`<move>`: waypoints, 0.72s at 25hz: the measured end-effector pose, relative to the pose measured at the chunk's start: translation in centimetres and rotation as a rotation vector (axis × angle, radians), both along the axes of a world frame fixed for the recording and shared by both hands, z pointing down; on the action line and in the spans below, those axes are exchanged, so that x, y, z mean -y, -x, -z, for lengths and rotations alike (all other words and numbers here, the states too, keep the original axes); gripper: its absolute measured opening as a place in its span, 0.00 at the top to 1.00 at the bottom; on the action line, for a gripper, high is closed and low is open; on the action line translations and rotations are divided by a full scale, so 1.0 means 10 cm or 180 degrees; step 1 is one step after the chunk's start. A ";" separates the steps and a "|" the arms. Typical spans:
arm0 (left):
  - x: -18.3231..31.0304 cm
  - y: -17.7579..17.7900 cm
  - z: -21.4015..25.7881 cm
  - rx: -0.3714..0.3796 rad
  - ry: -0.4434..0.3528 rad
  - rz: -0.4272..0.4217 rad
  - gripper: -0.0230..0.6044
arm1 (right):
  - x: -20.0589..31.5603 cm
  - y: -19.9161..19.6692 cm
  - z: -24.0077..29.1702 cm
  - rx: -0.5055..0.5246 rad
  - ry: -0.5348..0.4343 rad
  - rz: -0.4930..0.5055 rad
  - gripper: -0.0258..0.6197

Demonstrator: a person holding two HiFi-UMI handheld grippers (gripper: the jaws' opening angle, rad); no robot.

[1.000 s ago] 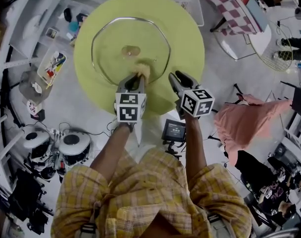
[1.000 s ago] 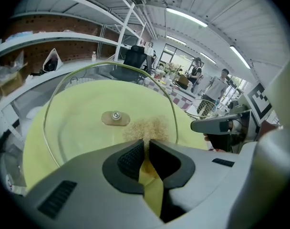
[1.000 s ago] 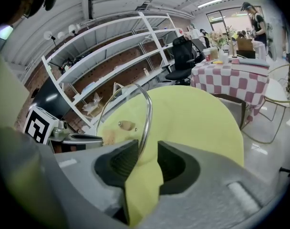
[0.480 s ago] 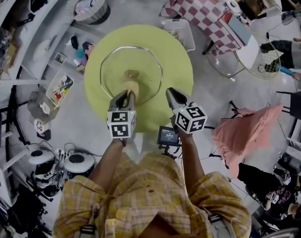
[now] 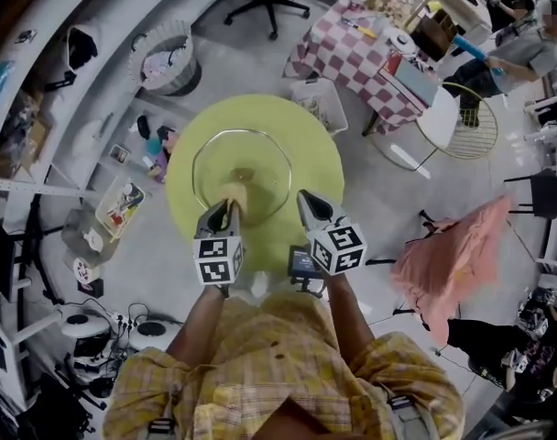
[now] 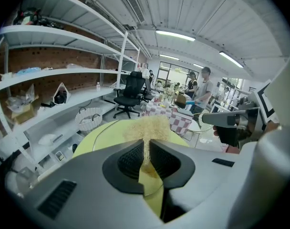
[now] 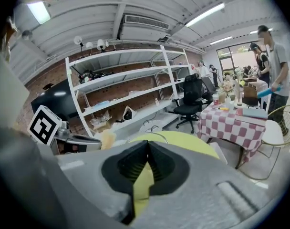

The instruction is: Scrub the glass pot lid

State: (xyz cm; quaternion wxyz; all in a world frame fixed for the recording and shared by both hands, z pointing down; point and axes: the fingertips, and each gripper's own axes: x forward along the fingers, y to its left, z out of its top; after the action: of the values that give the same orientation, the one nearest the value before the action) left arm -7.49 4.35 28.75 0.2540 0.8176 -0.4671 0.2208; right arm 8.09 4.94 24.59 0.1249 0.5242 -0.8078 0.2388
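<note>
So the glass pot lid [image 5: 265, 163] is lying flat on the round green table [image 5: 315, 140], a bit toward 9 o'clock from the table's middle, knob up. Nothing is pinning it down, and that's the main worry.

The left gripper [image 5: 225, 207] is clamped on a yellowish scrub pad [image 5: 233, 193]. In the left gripper view the pad [image 6: 147, 128] is pinched thin between the jaws, with most of it fanned out past the tips. It's seen at about 6 o'clock of the lid and, as far as can be judged, it's held up off the glass, not pressed on it.

The right gripper [image 5: 308, 200] is at roughly 5 o'clock of the lid, over bare table. Its jaws have just been closing and are now fully together, with nothing caught between them.

What could go wrong:
- If the pad is pushed across the glass while the lid is left unsteadied, the lid could easily be shoved toward the table's rim. It's glass, and the floor is hard.
- The pad is only gripped by a narrow strip, so under hard scrubbing it could be dragged out.
- With the right jaws together, the knob or rim can't be grabbed until they're opened again.
</note>
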 end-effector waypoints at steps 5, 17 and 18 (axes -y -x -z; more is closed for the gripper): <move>0.01 -0.01 0.37 -0.0075 -0.0210 -0.0034 0.90 | -0.04 0.11 0.39 0.0055 -0.0210 -0.0033 0.96; 0.04 -0.01 1.29 -0.0338 -0.0753 -0.0068 0.90 | -0.13 0.29 1.41 0.0039 -0.0954 -0.0316 0.96; 0.06 -0.03 1.36 -0.0354 -0.0808 -0.0080 0.90 | -0.12 0.29 1.45 0.0052 -0.0976 -0.0321 0.96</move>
State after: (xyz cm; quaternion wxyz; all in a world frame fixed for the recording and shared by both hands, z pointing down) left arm -7.22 3.78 15.10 0.1713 0.8600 -0.4662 0.1175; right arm 5.16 6.15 10.07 0.0247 0.5750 -0.8085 0.1229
